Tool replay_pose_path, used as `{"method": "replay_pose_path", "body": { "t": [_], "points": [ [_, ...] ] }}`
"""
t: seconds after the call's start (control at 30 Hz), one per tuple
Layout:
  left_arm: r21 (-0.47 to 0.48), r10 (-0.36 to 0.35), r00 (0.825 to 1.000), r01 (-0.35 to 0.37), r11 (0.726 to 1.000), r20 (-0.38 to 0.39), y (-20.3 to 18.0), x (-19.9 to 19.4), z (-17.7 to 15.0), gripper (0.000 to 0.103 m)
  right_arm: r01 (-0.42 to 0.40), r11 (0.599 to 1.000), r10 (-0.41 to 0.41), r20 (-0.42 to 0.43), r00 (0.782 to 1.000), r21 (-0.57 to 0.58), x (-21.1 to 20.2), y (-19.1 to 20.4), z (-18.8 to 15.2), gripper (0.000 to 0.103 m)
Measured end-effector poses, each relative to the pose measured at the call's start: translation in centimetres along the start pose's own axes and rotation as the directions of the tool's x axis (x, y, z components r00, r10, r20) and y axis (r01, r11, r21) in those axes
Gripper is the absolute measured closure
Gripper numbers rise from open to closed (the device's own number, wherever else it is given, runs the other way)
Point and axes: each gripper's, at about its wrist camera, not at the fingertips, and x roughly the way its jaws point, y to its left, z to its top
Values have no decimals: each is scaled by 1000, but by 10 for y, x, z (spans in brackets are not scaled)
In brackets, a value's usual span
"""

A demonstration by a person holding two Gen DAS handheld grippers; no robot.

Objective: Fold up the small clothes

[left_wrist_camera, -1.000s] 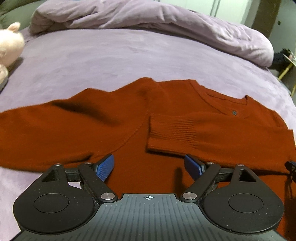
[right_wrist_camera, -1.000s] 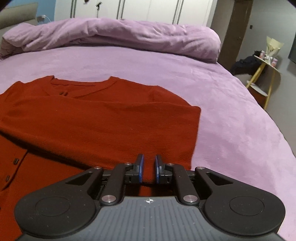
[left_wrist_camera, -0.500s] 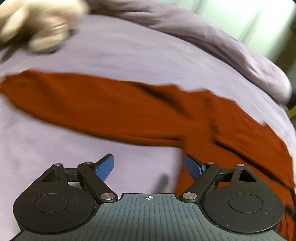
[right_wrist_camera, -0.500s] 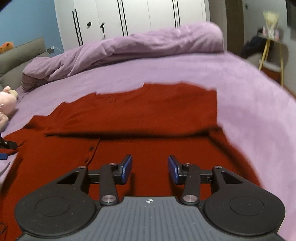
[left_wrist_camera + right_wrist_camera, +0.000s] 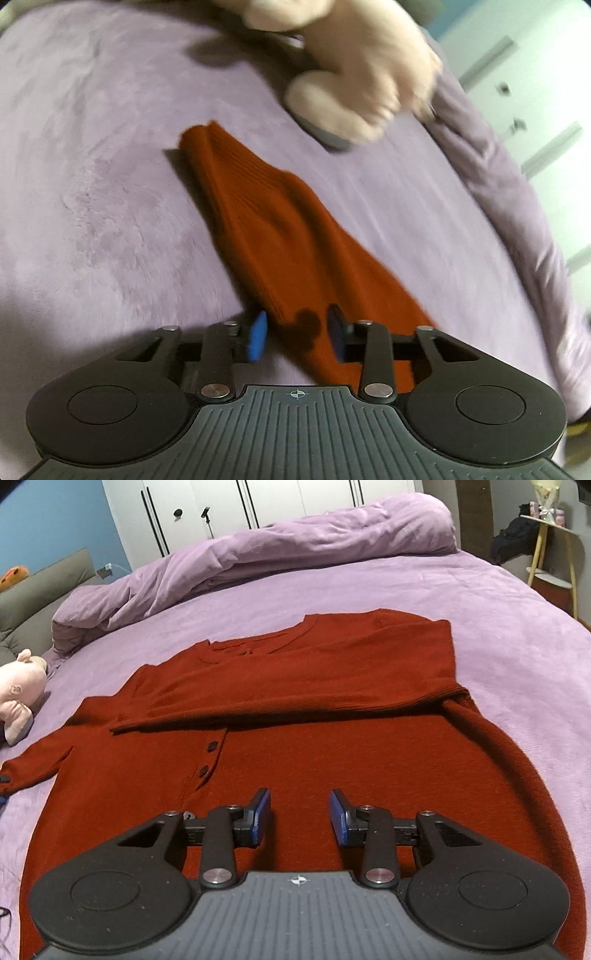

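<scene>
Rust-red cardigan lies flat on the purple bed, front up, dark buttons down its placket. One sleeve is folded across the chest, running from the right shoulder side toward the left; its edge lies just above the uppermost visible button. The other sleeve stretches out straight over the bedspread, ribbed cuff at the far end, near a pale pink plush toy that is blurred in the left wrist view. Left gripper sits low over this outstretched sleeve, fingers apart, the blue pad on one side just off the sleeve's edge and the other over the knit; the fabric runs between them, not clamped. Right gripper hovers over the lower body of the cardigan, just beside the placket, fingers apart, holding nothing. A rumpled purple duvet is heaped along the far side of the bed, with white wardrobe doors behind it. No containers are in either view.
</scene>
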Motion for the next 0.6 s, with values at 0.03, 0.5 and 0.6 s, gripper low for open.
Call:
{"method": "replay_pose_path", "body": {
  "t": [0.03, 0.5, 0.6],
  "points": [
    [-41, -8, 1000, 8, 999, 0, 5, 3, 5, 74, 2, 1000, -3, -3, 1000, -4, 1, 1, 0, 69],
    [446, -258, 964, 207, 871, 57, -101, -62, -51, 95, 9, 1000, -9, 35, 999, 2, -7, -3, 8, 72],
    [619, -412, 910, 351, 703, -47, -164, -85, -110, 95, -3, 1000, 2, 60, 998, 21, -13, -6, 10, 73]
  ]
}}
